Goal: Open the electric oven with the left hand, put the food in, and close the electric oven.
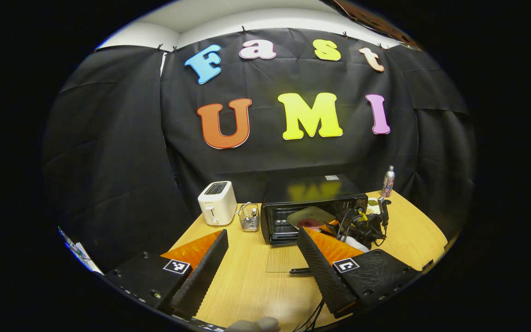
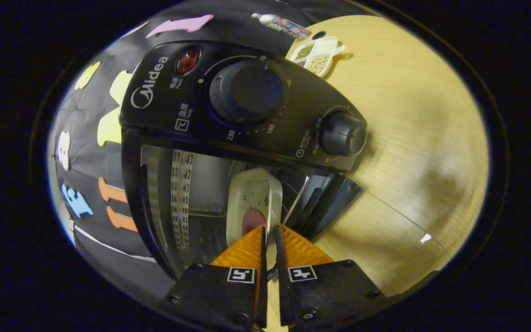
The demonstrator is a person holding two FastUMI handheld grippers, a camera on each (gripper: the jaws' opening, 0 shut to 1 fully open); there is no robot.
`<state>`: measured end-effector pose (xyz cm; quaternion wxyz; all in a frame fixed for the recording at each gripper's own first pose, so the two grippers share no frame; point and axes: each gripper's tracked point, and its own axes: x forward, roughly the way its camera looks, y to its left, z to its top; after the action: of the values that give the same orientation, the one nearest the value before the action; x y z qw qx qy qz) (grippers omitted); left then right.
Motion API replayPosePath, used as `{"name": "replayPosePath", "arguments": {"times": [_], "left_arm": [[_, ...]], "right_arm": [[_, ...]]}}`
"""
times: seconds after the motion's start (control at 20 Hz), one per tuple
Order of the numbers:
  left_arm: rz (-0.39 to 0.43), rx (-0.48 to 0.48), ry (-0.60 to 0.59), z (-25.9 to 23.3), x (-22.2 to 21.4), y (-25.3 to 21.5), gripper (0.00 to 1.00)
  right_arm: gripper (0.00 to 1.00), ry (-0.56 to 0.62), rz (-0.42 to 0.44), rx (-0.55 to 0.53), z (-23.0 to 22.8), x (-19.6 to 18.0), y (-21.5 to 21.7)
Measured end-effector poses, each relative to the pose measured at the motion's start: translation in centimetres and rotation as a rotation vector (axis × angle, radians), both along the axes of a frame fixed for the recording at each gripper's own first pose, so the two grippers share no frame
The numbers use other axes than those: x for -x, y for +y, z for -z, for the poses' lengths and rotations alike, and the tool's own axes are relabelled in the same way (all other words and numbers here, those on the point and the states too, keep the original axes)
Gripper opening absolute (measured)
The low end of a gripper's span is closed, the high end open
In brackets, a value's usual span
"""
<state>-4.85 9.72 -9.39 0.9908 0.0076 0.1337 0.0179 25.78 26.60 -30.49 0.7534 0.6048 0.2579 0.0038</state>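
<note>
The black electric oven (image 1: pixel 311 189) stands at the back of the wooden table, its glass door (image 1: pixel 284 258) folded down flat in front of it. My right gripper (image 1: pixel 334 226) reaches into the opening, shut on the rim of a pale tray (image 1: pixel 309 214) carrying a round red piece of food (image 1: pixel 310 223). In the right gripper view the tray (image 2: pixel 254 198) sits partly inside the oven cavity below the control panel (image 2: pixel 164 106), with the right gripper (image 2: pixel 270 229) pinching its near edge. My left gripper (image 1: pixel 263 233) hovers open over the table, holding nothing, short of the door.
A white toaster (image 1: pixel 217 203) and a small wire basket (image 1: pixel 249 216) stand left of the oven. A metal bottle (image 1: pixel 388 181) and a divided dish of grains (image 2: pixel 316 53) sit to its right. Cables trail from the right gripper.
</note>
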Motion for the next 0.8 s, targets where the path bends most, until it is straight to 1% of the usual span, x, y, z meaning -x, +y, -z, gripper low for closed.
{"name": "replayPosePath", "arguments": {"times": [0.05, 0.15, 0.2, 0.25, 0.3, 0.35, 0.4, 0.45, 0.5, 0.55, 0.6, 0.8], "left_arm": [[0.003, 0.005, -0.001, 0.0, 0.0, -0.2, 0.97], [0.009, 0.006, -0.008, -0.3, 0.0, -0.5, 0.97], [0.011, 0.003, -0.015, -0.5, 0.0, -0.5, 0.97], [0.013, 0.005, -0.020, -0.7, 0.1, -0.6, 0.96], [0.013, 0.009, -0.028, -1.0, 0.1, -0.6, 0.97], [0.013, 0.014, -0.033, -1.2, 0.0, -0.5, 0.97], [0.011, 0.018, -0.038, -1.4, 0.1, -0.5, 0.97], [0.012, 0.025, -0.041, -1.4, 0.2, -0.5, 0.97], [0.014, 0.031, -0.043, -1.4, 0.2, -0.5, 0.97], [0.016, 0.036, -0.044, -1.2, 0.2, -0.6, 0.97], [0.017, 0.037, -0.046, -1.2, 0.2, -0.7, 0.97], [0.029, 0.038, -0.053, -0.1, 0.7, -1.4, 0.97]], "right_arm": [[0.09, -0.015, 0.001, 0.007, -0.3, 0.0, -0.4], [0.22, -0.029, -0.010, 0.048, -1.1, 0.8, -0.9], [0.38, -0.030, -0.016, 0.066, -1.5, 1.2, -1.1], [0.56, -0.035, -0.031, 0.084, -1.9, 1.8, -1.5], [0.58, -0.036, -0.048, 0.107, -2.4, 2.5, -1.9], [0.64, -0.045, -0.062, 0.146, -2.9, 3.3, -2.5], [0.83, -0.054, -0.074, 0.194, -3.5, 4.1, -3.2], [0.80, -0.061, -0.089, 0.251, -4.3, 5.2, -4.1], [0.86, -0.077, -0.103, 0.311, -5.1, 6.2, -4.9], [0.88, -0.094, -0.120, 0.386, -5.8, 7.0, -5.9], [0.92, -0.104, -0.145, 0.464, -6.2, 7.6, -6.8], [0.94, -0.180, -0.174, 0.699, -9.7, 11.6, -11.0]]}}
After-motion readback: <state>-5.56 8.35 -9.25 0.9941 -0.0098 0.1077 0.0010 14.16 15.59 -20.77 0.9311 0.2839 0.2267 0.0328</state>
